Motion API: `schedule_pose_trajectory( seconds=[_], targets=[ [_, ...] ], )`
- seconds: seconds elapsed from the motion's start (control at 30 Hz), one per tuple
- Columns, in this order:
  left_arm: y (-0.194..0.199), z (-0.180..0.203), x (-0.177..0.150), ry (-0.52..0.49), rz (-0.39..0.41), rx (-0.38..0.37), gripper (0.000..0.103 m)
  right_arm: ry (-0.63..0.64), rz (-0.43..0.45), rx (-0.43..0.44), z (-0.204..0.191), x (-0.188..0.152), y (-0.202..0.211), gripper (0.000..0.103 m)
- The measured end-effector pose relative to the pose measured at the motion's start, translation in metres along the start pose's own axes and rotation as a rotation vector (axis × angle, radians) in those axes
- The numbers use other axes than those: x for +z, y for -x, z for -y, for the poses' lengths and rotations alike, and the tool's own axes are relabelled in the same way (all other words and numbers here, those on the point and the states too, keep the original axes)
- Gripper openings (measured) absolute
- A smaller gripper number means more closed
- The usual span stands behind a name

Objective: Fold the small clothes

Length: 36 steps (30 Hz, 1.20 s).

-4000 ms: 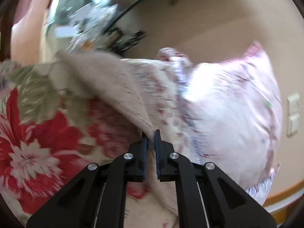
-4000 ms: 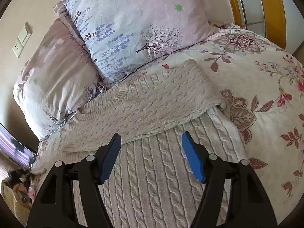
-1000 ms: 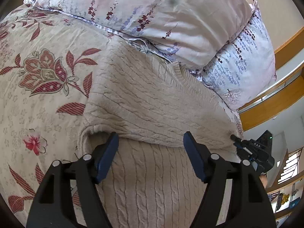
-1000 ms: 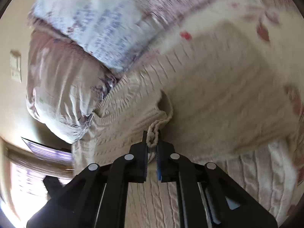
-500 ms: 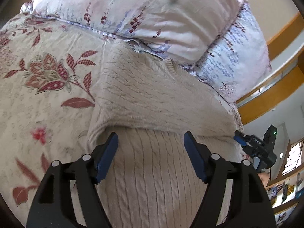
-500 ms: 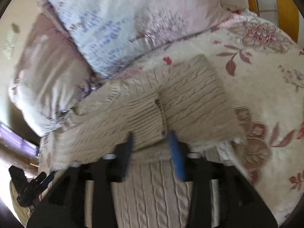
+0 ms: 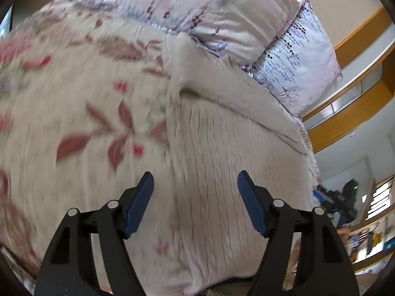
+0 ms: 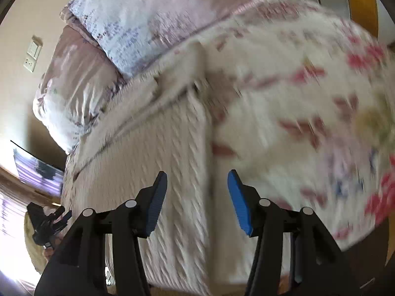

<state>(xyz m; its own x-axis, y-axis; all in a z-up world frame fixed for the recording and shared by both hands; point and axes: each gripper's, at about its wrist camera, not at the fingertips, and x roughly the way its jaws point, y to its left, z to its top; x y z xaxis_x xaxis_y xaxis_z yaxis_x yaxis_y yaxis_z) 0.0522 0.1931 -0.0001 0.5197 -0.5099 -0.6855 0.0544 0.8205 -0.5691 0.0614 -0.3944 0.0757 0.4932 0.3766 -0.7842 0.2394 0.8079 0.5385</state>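
A cream cable-knit sweater lies flat on the flowered bedspread, its sleeves folded across the upper part near the pillows. It also shows in the right wrist view. My left gripper is open and empty over the sweater's lower left part. My right gripper is open and empty over the sweater's right edge. The right gripper shows small at the right of the left wrist view, and the left gripper at the left of the right wrist view. Both views are blurred.
Two flowered pillows lean against the wall behind the sweater; they also show in the right wrist view. A wooden frame runs at the right. A wall switch is at the left. The bedspread spreads to the right.
My right gripper let go of the folded sleeve and opened. Both grippers have drawn back toward the sweater's lower end, and the sweater now reaches further up both views.
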Motion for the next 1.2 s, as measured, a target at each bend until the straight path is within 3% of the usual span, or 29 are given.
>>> schedule_pose_trajectory(
  seconds=[0.07,0.13,0.27,0.37,0.53,0.7,0.77,0.8,0.9,1.03,1.2],
  targets=[
    [0.005,-0.003,-0.014,0.016,0.006,-0.024,0.06,-0.007,-0.008,0.039,0.004,-0.011,0.005,0.046],
    [0.009,-0.004,-0.025,0.03,-0.003,-0.061,0.054,-0.02,-0.054,0.111,0.007,-0.019,0.007,0.031],
    [0.008,-0.003,-0.048,0.043,-0.056,-0.154,0.037,-0.041,-0.13,0.245,0.013,-0.037,0.003,0.029],
    [0.005,0.0,-0.061,0.052,-0.098,-0.224,0.031,-0.051,-0.172,0.327,0.014,-0.049,0.002,0.029],
    [0.0,0.009,-0.081,0.024,-0.153,-0.291,0.023,0.033,-0.204,0.332,0.001,-0.062,0.007,0.029],
    [0.0,0.015,-0.09,-0.02,-0.177,-0.269,0.02,0.142,-0.255,0.278,-0.015,-0.076,0.011,0.027],
    [-0.002,0.016,-0.093,-0.025,-0.187,-0.259,0.012,0.167,-0.277,0.246,-0.019,-0.081,0.008,0.02],
    [-0.004,0.018,-0.092,-0.026,-0.19,-0.259,0.009,0.176,-0.288,0.233,-0.022,-0.083,0.006,0.009],
    [0.0,0.023,-0.088,-0.051,-0.166,-0.267,0.007,0.203,-0.231,0.22,-0.03,-0.083,0.013,0.008],
    [0.009,0.029,-0.076,-0.082,-0.111,-0.267,0.007,0.251,-0.06,0.233,-0.045,-0.071,0.038,0.008],
    [0.02,0.031,-0.059,-0.103,-0.029,-0.245,0.006,0.304,0.105,0.18,-0.06,-0.059,0.054,0.008]
  ],
)
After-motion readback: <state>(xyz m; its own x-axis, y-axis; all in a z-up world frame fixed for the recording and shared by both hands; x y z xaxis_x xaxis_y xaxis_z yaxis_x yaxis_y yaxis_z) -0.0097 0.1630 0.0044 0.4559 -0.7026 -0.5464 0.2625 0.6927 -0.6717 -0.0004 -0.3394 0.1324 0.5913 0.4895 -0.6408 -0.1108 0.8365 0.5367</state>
